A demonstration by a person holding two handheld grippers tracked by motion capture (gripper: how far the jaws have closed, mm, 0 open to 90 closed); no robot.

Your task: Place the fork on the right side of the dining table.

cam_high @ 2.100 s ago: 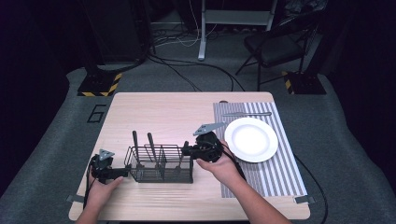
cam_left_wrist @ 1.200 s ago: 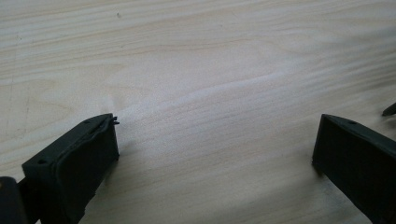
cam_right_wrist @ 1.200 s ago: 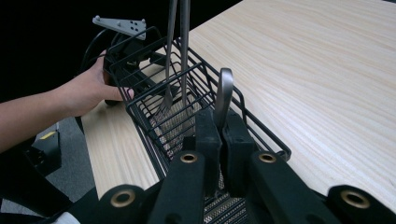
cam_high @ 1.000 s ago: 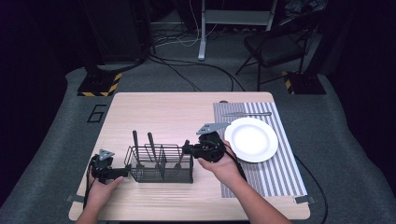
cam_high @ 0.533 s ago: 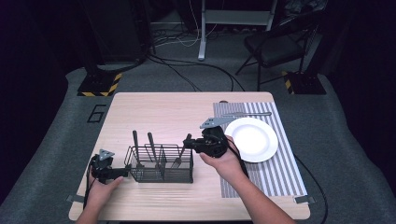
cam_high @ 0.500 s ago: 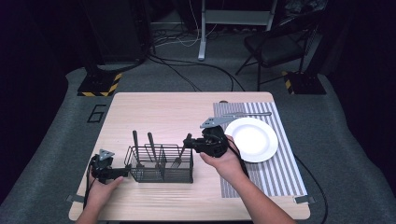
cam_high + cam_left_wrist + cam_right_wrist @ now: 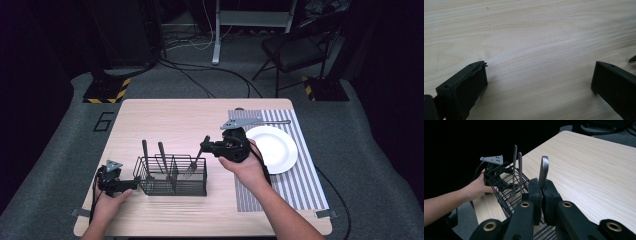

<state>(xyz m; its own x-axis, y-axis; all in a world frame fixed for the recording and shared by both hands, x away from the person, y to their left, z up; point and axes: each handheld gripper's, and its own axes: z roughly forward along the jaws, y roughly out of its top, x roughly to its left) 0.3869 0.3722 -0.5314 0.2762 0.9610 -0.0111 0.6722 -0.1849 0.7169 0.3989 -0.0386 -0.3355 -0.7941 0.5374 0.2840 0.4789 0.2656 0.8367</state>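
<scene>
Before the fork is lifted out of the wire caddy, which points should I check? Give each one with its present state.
1. Right hand-held gripper shut on fork handle: ok.
2. Fork tines clear of the wire caddy: not ok, still inside.
3. Left hand-held gripper at the caddy's left end to steady it: ok; its jaws stand open, firm contact: cannot tell.
4. Two other utensils upright, apart from the fork: ok.
5. Plate on striped mat free: ok.

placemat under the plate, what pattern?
Grey and white stripes; the placemat shows best in the high view.

Two upright utensils (image 7: 152, 157) crowd the basket's (image 7: 172, 183) left compartments.
</scene>
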